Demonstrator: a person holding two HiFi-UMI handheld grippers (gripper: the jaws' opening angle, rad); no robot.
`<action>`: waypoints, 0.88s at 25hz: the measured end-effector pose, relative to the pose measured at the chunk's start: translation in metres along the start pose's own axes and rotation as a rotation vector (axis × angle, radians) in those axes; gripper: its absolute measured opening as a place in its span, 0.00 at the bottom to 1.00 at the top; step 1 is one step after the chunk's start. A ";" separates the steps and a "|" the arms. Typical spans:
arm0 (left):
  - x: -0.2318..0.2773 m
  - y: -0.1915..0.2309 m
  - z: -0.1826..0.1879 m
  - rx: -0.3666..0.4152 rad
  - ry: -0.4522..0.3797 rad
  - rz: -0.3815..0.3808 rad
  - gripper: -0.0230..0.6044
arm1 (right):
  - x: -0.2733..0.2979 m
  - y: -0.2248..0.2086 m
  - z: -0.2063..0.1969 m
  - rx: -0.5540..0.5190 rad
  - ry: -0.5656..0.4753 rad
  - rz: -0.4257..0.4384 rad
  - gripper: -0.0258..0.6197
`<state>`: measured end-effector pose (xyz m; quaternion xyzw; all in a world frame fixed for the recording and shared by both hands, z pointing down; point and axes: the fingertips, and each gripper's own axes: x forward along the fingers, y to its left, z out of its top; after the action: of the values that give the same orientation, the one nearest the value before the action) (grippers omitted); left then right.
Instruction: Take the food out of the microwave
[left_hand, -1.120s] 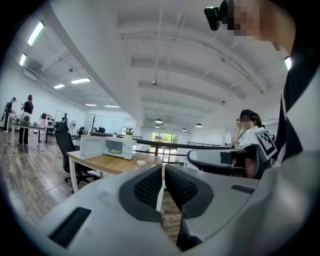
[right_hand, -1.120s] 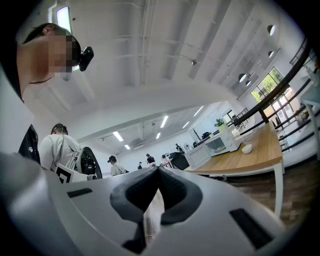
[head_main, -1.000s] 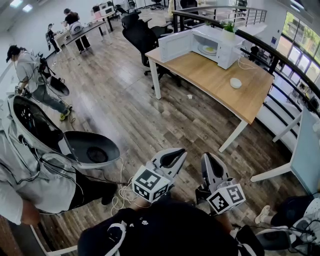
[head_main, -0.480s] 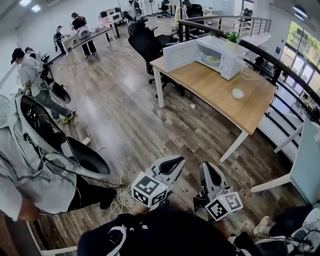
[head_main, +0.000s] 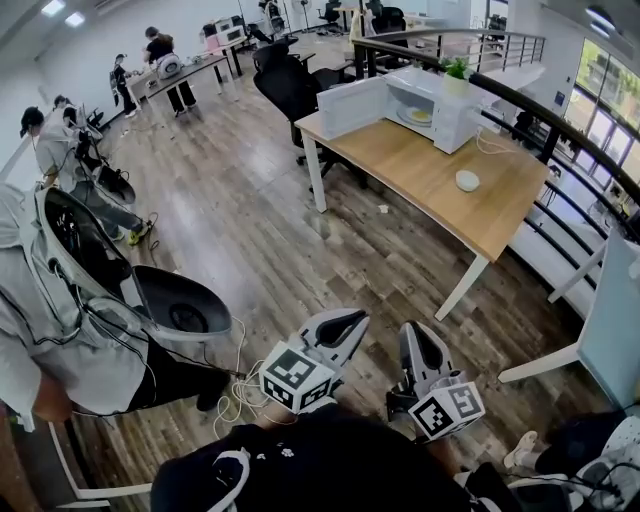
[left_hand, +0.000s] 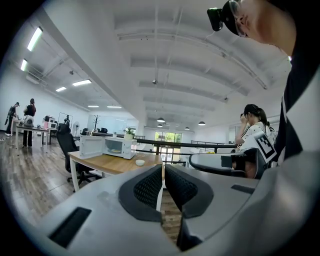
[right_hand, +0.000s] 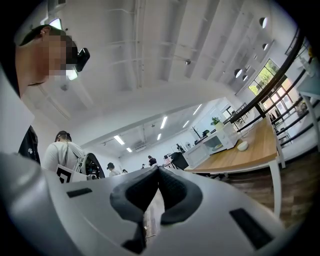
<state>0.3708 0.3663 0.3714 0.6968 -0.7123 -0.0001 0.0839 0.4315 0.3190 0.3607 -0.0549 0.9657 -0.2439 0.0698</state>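
Observation:
The white microwave (head_main: 432, 97) stands at the far end of a wooden table (head_main: 430, 180), its door (head_main: 351, 106) swung open to the left. A plate of yellowish food (head_main: 417, 116) sits inside. Both grippers are far from it, low in the head view and close to my body. The left gripper (head_main: 345, 322) and the right gripper (head_main: 417, 340) are both shut with nothing between their jaws. The left gripper view shows its closed tips (left_hand: 163, 168) with the microwave (left_hand: 118, 146) small in the distance. The right gripper (right_hand: 158, 170) also points toward the microwave (right_hand: 220, 140).
A small white round object (head_main: 467, 180) lies on the table. A black office chair (head_main: 289, 82) stands behind the table's left end, and a dark railing (head_main: 560, 118) runs along its right. A person with gear (head_main: 70, 300) stands close at left. Cables (head_main: 235, 398) lie on the wood floor.
Both grippers have slid slightly lower in the head view and stay shut. The view has shifted a little, and the person at left has moved.

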 end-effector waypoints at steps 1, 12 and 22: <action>0.001 -0.005 -0.002 -0.002 0.000 0.001 0.08 | -0.005 -0.002 -0.001 0.002 0.003 0.000 0.04; 0.032 -0.048 -0.006 0.004 0.021 -0.044 0.08 | -0.042 -0.029 0.015 0.025 -0.019 -0.034 0.04; 0.072 -0.047 -0.004 0.017 0.021 -0.098 0.08 | -0.043 -0.065 0.025 0.029 -0.041 -0.099 0.04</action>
<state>0.4167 0.2942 0.3787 0.7314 -0.6765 0.0091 0.0855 0.4831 0.2567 0.3744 -0.1066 0.9566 -0.2596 0.0785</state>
